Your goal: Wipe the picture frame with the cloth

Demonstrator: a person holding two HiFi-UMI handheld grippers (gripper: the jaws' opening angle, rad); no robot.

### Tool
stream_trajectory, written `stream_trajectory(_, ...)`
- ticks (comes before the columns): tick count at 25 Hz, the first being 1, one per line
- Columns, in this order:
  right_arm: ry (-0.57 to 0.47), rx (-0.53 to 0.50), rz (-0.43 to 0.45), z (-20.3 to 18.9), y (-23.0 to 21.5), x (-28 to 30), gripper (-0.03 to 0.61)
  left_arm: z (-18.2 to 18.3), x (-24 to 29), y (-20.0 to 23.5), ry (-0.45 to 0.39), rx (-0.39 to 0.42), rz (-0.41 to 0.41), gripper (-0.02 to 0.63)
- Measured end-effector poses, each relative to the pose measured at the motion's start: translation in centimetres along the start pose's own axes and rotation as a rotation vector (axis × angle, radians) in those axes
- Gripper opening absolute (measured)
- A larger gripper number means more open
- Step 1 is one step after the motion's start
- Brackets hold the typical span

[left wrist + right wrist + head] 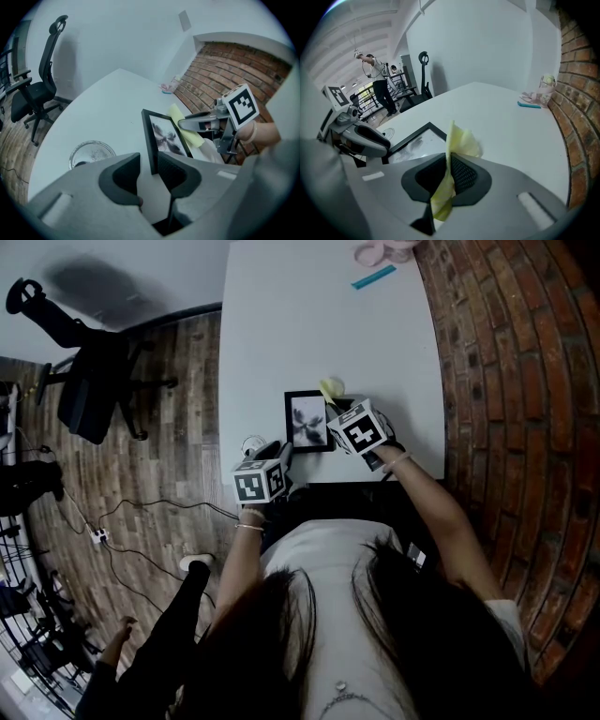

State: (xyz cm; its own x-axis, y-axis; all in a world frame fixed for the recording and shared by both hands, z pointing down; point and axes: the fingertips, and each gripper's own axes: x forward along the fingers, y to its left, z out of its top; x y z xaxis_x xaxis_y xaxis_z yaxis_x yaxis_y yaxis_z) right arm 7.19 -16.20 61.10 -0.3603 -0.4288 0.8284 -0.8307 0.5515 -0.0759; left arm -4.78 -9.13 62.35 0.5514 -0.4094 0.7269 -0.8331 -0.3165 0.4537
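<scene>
A black picture frame (307, 421) with a grey print rests near the white table's front edge. My left gripper (284, 454) is at its near left corner. In the left gripper view that corner (151, 159) stands between the jaws (149, 176). It lies against the right pad, and a thin gap shows at the left pad. My right gripper (336, 407) is shut on a yellow cloth (457, 140), which sticks up past its jaws (447, 176). The cloth (183, 124) hangs at the frame's far right side, beside the glass (417, 140).
A small glass dish (253, 443) sits left of the frame, close to the left gripper. At the table's far end lie a teal strip (373, 277) and pink items (380, 251). A brick wall (506, 362) runs along the right; an office chair (89, 381) stands on the left floor.
</scene>
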Motion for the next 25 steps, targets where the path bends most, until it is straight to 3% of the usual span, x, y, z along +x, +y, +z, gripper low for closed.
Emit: stream_trajectory(25,0.004,-0.01,0.006,-1.7,2.4,-1.0,0.035,-0.2,0.1,0.2,0.003,-0.001,-0.008,0.112)
